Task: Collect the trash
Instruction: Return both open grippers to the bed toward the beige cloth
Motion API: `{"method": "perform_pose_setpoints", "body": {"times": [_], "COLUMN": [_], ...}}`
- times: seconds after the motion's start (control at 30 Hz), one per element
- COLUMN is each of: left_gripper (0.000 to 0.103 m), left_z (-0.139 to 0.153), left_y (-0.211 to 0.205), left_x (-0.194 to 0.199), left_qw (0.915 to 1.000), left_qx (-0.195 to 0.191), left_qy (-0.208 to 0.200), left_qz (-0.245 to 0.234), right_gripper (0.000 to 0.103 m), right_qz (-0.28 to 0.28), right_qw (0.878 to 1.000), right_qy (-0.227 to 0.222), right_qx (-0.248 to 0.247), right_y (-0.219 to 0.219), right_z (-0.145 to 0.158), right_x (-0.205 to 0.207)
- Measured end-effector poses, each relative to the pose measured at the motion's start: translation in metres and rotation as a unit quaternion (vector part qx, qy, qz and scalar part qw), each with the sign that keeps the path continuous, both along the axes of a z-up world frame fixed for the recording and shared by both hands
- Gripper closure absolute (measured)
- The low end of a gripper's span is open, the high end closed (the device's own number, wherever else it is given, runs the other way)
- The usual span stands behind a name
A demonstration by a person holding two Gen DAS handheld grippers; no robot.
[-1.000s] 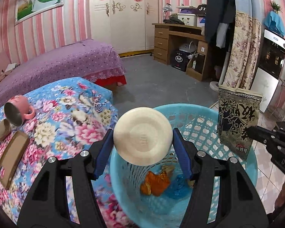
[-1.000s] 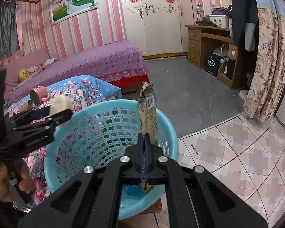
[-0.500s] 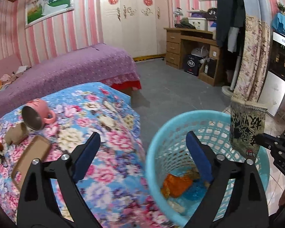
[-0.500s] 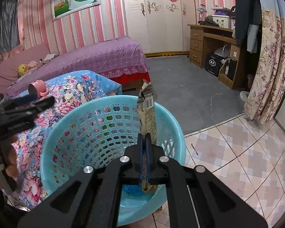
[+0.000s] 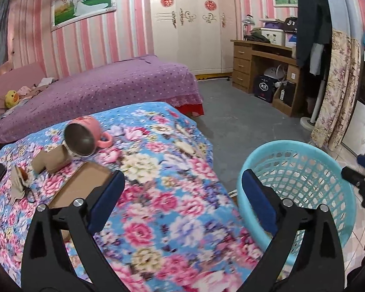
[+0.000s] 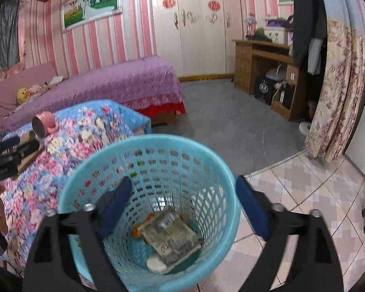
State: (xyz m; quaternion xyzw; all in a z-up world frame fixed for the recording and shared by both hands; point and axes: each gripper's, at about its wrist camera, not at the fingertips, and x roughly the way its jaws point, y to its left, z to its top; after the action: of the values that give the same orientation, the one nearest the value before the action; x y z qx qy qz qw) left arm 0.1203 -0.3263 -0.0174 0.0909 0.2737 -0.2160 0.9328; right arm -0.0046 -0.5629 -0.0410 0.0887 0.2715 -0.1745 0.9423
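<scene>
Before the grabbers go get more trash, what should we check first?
1. Left gripper jaws open and empty: ok.
2. Right gripper jaws open and empty: ok.
3. Snack bag fully inside the blue basket: ok.
4. Basket upright beside the floral table: ok.
5. Trash to collect on the table, brown paper scraps near the pink mug: ok.
6. Whether the flat cardboard piece is trash: cannot tell.

My left wrist camera looks along my spread fingers over the floral table [image 5: 163,194], close above it. My right one tilts down into the blue basket [image 6: 172,143]. Both views share basket [image 5: 292,146], pink mug [image 5: 90,131], and purple bed [image 5: 109,82].
</scene>
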Motion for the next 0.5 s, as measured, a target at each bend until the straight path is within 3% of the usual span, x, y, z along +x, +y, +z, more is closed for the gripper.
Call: {"method": "perform_pose_setpoints", "body": {"times": [0.5], "left_gripper": [0.005], "left_z": [0.024], "left_y": [0.106], "left_x": [0.008], "left_qw": [0.9974], "left_qx": [0.010], "left_qy": [-0.027], "left_qz": [0.066], "right_gripper": [0.009], "right_qz": [0.037], "right_qw": [0.999], "right_qy": [-0.022], "right_qx": [-0.024], "right_y": [0.073], "right_z": [0.024], "right_x": [0.040]}}
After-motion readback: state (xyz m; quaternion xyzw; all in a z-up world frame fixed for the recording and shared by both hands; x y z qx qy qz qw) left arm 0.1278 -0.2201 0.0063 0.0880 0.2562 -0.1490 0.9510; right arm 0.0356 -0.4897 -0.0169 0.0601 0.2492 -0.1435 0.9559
